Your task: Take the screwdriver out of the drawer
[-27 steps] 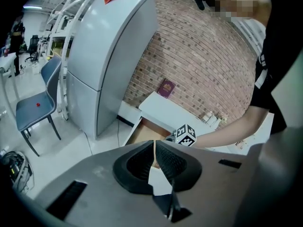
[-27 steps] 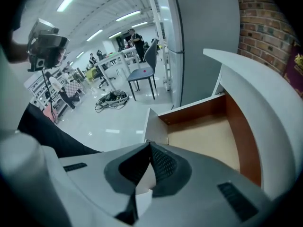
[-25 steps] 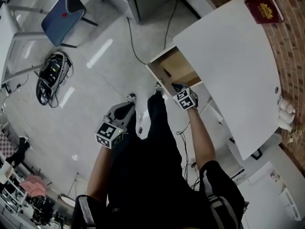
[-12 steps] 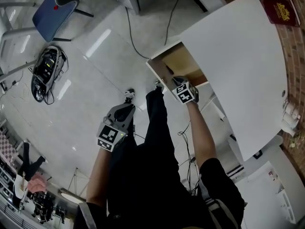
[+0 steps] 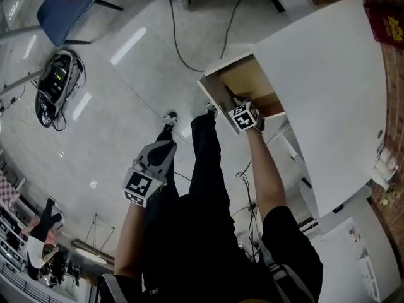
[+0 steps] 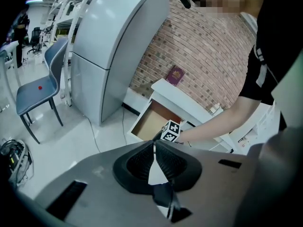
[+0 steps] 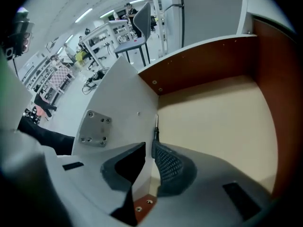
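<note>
The open wooden drawer [image 5: 249, 81] juts from under the white table. In the right gripper view, a thin screwdriver [image 7: 156, 126] lies on the drawer floor [image 7: 222, 122] along its white side wall, its metal tip pointing away. My right gripper [image 7: 147, 145] is down inside the drawer, open by a narrow gap, and its right finger's tip touches or covers the screwdriver's dark collar; the handle is hidden. In the head view the right gripper [image 5: 237, 106] sits at the drawer's near corner. My left gripper [image 6: 154, 144] is shut on nothing and hangs low by my left leg [image 5: 165, 147].
A dark red book [image 5: 390, 23] lies at the far corner of the white table [image 5: 328, 87]. On the floor are a blue chair [image 5: 63, 5], a device with cables [image 5: 53, 84] and a black cord [image 5: 183, 62]. My legs [image 5: 202, 188] stand close to the drawer front.
My right gripper has pushed further into the drawer, toward the screwdriver. The head view has shifted a little. The left gripper stays low by my leg.
</note>
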Action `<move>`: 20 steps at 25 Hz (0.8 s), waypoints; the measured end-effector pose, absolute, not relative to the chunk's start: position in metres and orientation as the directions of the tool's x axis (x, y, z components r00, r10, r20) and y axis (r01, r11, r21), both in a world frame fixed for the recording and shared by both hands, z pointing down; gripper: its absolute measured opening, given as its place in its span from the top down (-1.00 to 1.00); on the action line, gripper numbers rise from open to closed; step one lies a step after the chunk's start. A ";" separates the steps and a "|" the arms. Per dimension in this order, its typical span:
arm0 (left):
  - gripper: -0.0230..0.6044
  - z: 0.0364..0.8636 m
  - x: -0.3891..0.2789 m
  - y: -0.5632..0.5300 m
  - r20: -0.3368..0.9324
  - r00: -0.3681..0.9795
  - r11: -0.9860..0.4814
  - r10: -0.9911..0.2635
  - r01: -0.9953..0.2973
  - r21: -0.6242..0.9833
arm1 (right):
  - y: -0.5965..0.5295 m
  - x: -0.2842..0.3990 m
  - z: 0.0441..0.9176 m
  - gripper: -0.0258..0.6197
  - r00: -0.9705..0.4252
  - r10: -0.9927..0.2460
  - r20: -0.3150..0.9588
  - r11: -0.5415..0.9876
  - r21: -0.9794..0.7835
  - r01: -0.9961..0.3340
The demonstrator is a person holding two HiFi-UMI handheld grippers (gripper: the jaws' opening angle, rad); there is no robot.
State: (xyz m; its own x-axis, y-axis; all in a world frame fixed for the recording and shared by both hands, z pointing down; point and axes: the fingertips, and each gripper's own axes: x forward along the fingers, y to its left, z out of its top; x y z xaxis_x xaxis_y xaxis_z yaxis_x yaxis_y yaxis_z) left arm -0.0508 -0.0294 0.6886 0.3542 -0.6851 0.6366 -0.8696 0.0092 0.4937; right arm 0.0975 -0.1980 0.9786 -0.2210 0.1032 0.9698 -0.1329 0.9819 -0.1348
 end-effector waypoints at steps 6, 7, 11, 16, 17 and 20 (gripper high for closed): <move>0.85 0.701 -0.052 -0.022 0.646 0.344 0.040 -0.682 -0.863 0.503 | -0.196 0.100 1.001 0.51 -0.164 0.129 0.978 0.982 -0.149 -0.118; 0.85 0.702 -0.052 -0.022 0.645 0.344 0.044 -0.682 -0.862 0.505 | -0.197 0.100 1.004 0.50 -0.158 0.132 0.979 0.982 -0.151 -0.114; 0.85 0.707 -0.052 -0.022 0.644 0.340 0.055 -0.685 -0.858 0.511 | -0.197 0.101 1.016 0.49 -0.132 0.146 0.980 0.982 -0.160 -0.099; 0.85 0.714 -0.053 -0.019 0.648 0.334 0.078 -0.685 -0.850 0.520 | -0.200 0.105 1.030 0.51 -0.125 0.154 0.980 0.978 -0.169 -0.125; 0.85 0.715 -0.053 -0.017 0.650 0.332 0.083 -0.684 -0.849 0.521 | -0.200 0.104 1.031 0.52 -0.129 0.166 0.978 0.973 -0.184 -0.138; 0.85 0.718 -0.055 -0.014 0.655 0.326 0.095 -0.682 -0.848 0.522 | -0.198 0.102 1.030 0.54 -0.144 0.221 0.965 0.954 -0.244 -0.172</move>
